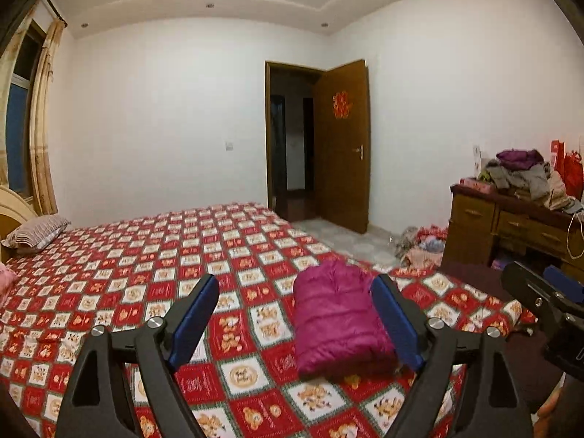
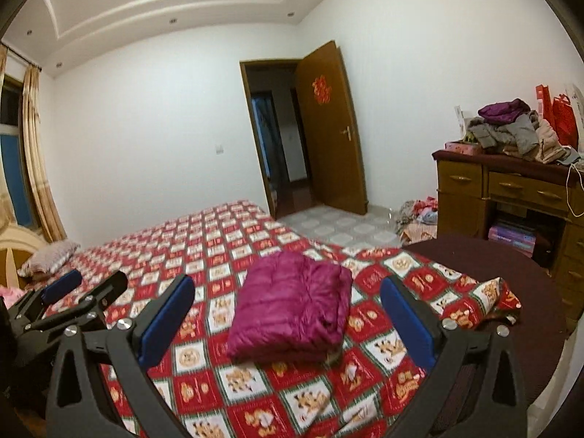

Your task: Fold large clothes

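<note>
red checked bedspread bears a folded magenta jacket; both tongs released; door ajar.

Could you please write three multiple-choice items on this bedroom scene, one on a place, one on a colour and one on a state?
1. Where does the folded jacket lie?
A. on the bedspread
B. on the dresser
C. on the floor

2. What colour is the jacket?
A. grey
B. magenta
C. blue

3. How do the two grippers stand?
A. both shut on the jacket
B. one holds the pillow
C. both open and empty

Answers:
1 A: it rests on the red patterned cover near the bed's corner.
2 B: its quilted fabric is magenta in both views.
3 C: the left gripper and right gripper show spread blue pads clear of the fabric.
</note>
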`<state>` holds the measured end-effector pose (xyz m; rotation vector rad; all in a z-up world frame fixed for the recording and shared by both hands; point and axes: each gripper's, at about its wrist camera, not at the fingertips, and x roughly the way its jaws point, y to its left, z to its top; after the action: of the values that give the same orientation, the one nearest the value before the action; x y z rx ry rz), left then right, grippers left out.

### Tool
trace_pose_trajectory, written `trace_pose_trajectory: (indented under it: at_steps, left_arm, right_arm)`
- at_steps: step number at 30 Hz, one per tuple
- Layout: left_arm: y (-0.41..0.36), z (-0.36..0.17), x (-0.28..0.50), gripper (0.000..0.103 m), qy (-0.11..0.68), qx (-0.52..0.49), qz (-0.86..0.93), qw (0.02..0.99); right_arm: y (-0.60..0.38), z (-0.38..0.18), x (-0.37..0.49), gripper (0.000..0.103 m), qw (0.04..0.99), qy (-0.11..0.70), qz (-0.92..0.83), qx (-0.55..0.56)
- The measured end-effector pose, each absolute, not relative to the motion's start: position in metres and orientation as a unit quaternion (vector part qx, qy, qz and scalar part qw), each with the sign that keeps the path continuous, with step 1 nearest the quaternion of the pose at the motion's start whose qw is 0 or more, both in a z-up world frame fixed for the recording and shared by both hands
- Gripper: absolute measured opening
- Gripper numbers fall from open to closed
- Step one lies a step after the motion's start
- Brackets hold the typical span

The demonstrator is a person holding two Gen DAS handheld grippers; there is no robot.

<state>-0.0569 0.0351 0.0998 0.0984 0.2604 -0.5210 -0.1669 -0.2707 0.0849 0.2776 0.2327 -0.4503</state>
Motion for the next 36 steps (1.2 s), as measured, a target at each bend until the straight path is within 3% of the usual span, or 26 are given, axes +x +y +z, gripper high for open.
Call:
trace_pose_trajectory:
  at_steps: [12, 36]
  left_arm:
    - [0.03, 0.107, -0.06, 0.093, 0.101, 0.041, -0.253, 0.961]
    - [0.025, 0.1, -0.059, 0.094, 0.111, 0.05, -0.244, 0.962]
  right_arm:
    - [-0.269, 0.091, -0.17, 0.103, 0.961, 0.052, -0.245, 0.116]
    - [-0.275, 0.082, -0.166, 0.103, 0.958, 0.075, -0.248, 0.118]
